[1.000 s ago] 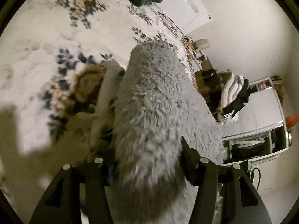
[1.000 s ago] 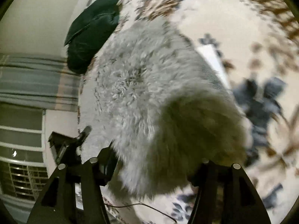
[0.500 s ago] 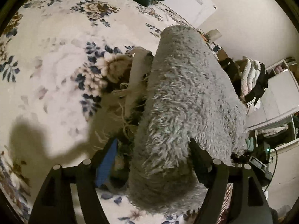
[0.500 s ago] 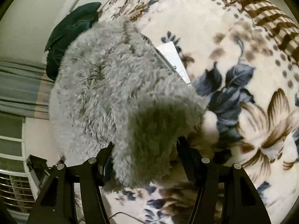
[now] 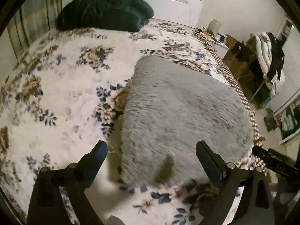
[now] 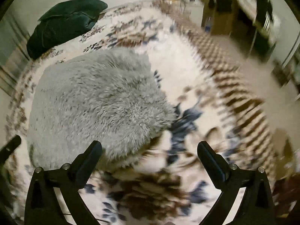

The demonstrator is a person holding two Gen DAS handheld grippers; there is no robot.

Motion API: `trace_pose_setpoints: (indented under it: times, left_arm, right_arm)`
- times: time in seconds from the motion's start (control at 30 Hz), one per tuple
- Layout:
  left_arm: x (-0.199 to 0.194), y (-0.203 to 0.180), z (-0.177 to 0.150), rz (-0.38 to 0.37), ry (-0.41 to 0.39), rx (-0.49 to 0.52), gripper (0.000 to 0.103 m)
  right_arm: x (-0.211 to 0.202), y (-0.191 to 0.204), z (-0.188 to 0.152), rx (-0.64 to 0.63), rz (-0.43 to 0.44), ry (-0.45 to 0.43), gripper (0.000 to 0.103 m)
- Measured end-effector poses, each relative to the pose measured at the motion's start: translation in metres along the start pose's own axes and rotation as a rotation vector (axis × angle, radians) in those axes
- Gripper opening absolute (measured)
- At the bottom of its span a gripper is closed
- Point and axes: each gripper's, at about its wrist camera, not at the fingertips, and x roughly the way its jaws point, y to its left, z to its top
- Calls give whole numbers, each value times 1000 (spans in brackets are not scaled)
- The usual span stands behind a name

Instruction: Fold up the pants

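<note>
Two grippers free, one grey bundle on the bed

Both of our tools stand with fingers spread wide and nothing between them: the left gripper (image 5: pixel 151 150) frames the near edge of the fluffy grey fleece pants (image 5: pixel 180 116), and the right gripper (image 6: pixel 149 149) sits just past their right-hand corner, over bare blanket. The pants lie as a compact, thick rectangle on the white plush blanket with blue and brown flowers (image 5: pixel 61 97), toward the checked border on the side of the bed nearest the room, well apart from the dark green velvet pillow (image 5: pixel 105 11) at the head.

We judge the fold close to finished, so the step in hand is to tidy and let go cleanly. We would keep the fingers wide while backing off, since the long pile could catch on a tip and drag a layer open. A pale cord or fringe shows at the left edge of the bundle; we cannot tell what it is. If a corner springs up, we would press it flat from above rather than pinch it again
</note>
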Motion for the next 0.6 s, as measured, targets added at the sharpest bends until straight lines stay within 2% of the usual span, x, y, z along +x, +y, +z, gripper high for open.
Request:
trace_pose_setpoints:
  times: [0.1,0.27,0.4,0.6]
  left_arm:
    - [-24,-20,-7,44,-5,34,97]
    - [-71,-43,-19,84,-30,64,97]
    - [-124,-59,-29,92,-63,57,97]
    - [-226,-86,-50,89,-137,56,97]
  right_arm:
    - [-30,6,-11,-32,-48,-42,103]
    - [-102,4,-29,-46,-36,-84,103]
    - [-167,1,-44,-58,-15,-132,103]
    - [-282,-8,-75,-82,14,-217,103]
